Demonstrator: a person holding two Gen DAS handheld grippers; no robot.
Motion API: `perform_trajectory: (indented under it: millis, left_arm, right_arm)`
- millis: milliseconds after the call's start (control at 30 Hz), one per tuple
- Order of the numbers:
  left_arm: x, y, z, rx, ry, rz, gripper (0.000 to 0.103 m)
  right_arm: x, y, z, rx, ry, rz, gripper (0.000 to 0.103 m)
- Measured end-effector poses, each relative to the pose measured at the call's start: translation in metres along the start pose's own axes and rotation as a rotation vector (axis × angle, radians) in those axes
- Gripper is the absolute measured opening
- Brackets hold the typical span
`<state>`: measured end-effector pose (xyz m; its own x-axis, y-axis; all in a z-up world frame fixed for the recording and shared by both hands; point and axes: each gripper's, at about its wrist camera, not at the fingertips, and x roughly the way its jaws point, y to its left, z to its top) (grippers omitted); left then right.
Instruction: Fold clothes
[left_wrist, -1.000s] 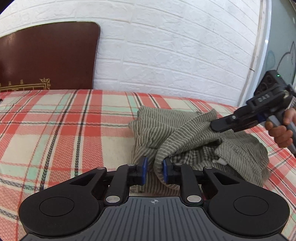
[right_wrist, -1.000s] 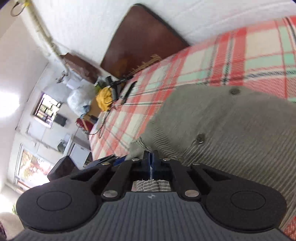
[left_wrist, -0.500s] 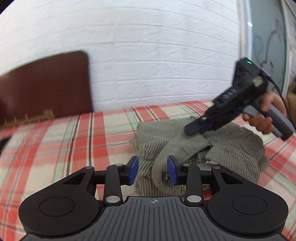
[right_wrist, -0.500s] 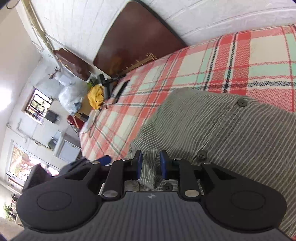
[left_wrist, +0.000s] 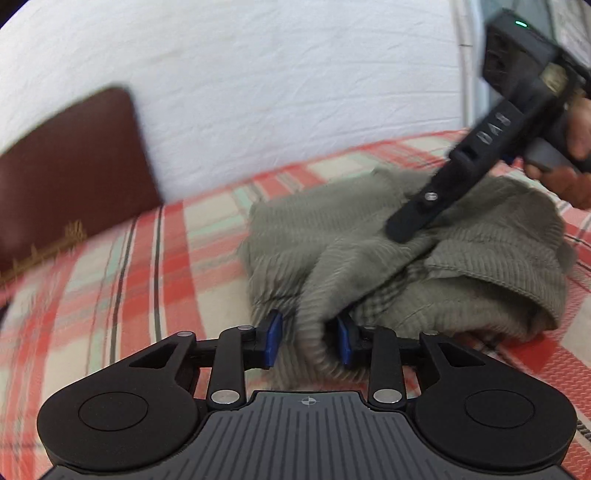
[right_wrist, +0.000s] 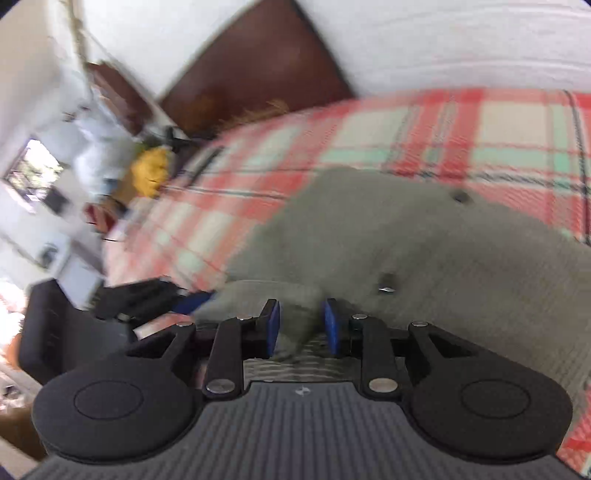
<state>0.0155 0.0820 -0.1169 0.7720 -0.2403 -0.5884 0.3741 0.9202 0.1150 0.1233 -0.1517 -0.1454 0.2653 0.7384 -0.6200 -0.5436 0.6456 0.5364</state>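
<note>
A grey-green striped shirt (left_wrist: 369, 258) lies bunched on the plaid bedsheet (left_wrist: 147, 280). My left gripper (left_wrist: 307, 343) is open, and a rolled fold of the shirt lies loose between its blue pads (left_wrist: 272, 341). In the right wrist view the shirt (right_wrist: 424, 251), with dark buttons, fills the lower right. My right gripper (right_wrist: 301, 328) is open with a fold of cloth between its fingers. From the left wrist view the right gripper (left_wrist: 399, 229) slants down onto the top of the shirt, held by a hand (left_wrist: 569, 173). Both views are motion-blurred.
A dark brown headboard (left_wrist: 66, 166) stands against the white brick wall (left_wrist: 277, 92) behind the bed. The plaid sheet (right_wrist: 406, 140) spreads left of and behind the shirt. Off the bed's far side sit a yellow bundle (right_wrist: 151, 170) and room clutter.
Both grippers have opened: the right went from shut on the cloth to wide apart, and the left widened its gap. Both cameras swung, and the right gripper rose steeper over the shirt.
</note>
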Motion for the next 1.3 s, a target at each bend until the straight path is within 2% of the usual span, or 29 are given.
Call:
perform_trajectory:
  millis: [33, 67, 133, 200, 333, 400, 467, 633, 767, 833, 867, 900, 933, 1133, 1300]
  left_arm:
    - [-0.008, 0.004, 0.0, -0.033, -0.014, -0.001, 0.039]
    - [-0.017, 0.009, 0.0, -0.066, -0.029, -0.001, 0.05]
    - [-0.035, 0.014, 0.001, -0.118, -0.071, 0.009, 0.059]
    - [-0.045, 0.015, 0.0, -0.18, -0.094, -0.017, 0.059]
    - [-0.052, 0.007, -0.005, -0.274, -0.094, -0.094, 0.059]
    - [-0.054, -0.002, -0.01, -0.27, -0.091, -0.08, 0.059]
    - [-0.057, -0.008, -0.016, -0.289, -0.081, -0.08, 0.06]
    - [-0.055, -0.002, -0.034, -0.489, -0.039, -0.12, 0.065]
    - [-0.062, -0.002, -0.044, -0.532, -0.038, -0.086, 0.073]
    - [-0.065, -0.004, -0.044, -0.525, -0.036, -0.085, 0.075]
    - [-0.066, -0.005, -0.043, -0.523, -0.037, -0.088, 0.075]
    - [-0.067, -0.005, -0.042, -0.52, -0.039, -0.091, 0.076]
    - [-0.068, -0.006, -0.041, -0.518, -0.04, -0.095, 0.076]
    - [-0.06, -0.017, -0.03, -0.561, -0.033, -0.208, 0.077]
    - [-0.042, -0.027, -0.022, -0.645, 0.0, -0.288, 0.081]
  right_arm:
    - [-0.007, 0.001, -0.003, 0.007, -0.036, 0.003, 0.031]
    - [-0.012, 0.009, -0.011, -0.011, -0.067, -0.022, 0.031]
    - [-0.021, 0.03, -0.032, -0.077, -0.121, -0.103, 0.04]
    - [-0.029, 0.052, -0.053, -0.143, -0.176, -0.184, 0.048]
    - [-0.046, 0.095, -0.095, -0.275, -0.284, -0.346, 0.047]
    - [-0.05, 0.116, -0.114, -0.346, -0.323, -0.429, 0.047]
    - [-0.043, 0.122, -0.12, -0.392, -0.319, -0.48, 0.047]
    - [-0.025, 0.132, -0.131, -0.485, -0.299, -0.587, 0.045]
    - [-0.01, 0.14, -0.139, -0.559, -0.283, -0.672, 0.044]
    - [-0.003, 0.145, -0.143, -0.596, -0.274, -0.715, 0.038]
    - [0.001, 0.147, -0.145, -0.615, -0.27, -0.736, 0.029]
    - [0.0, 0.145, -0.145, -0.606, -0.274, -0.747, 0.016]
    - [-0.004, 0.142, -0.143, -0.582, -0.283, -0.752, 0.012]
    - [-0.035, 0.125, -0.139, -0.409, -0.341, -0.732, 0.01]
    - [-0.056, 0.106, -0.137, -0.234, -0.377, -0.612, 0.01]
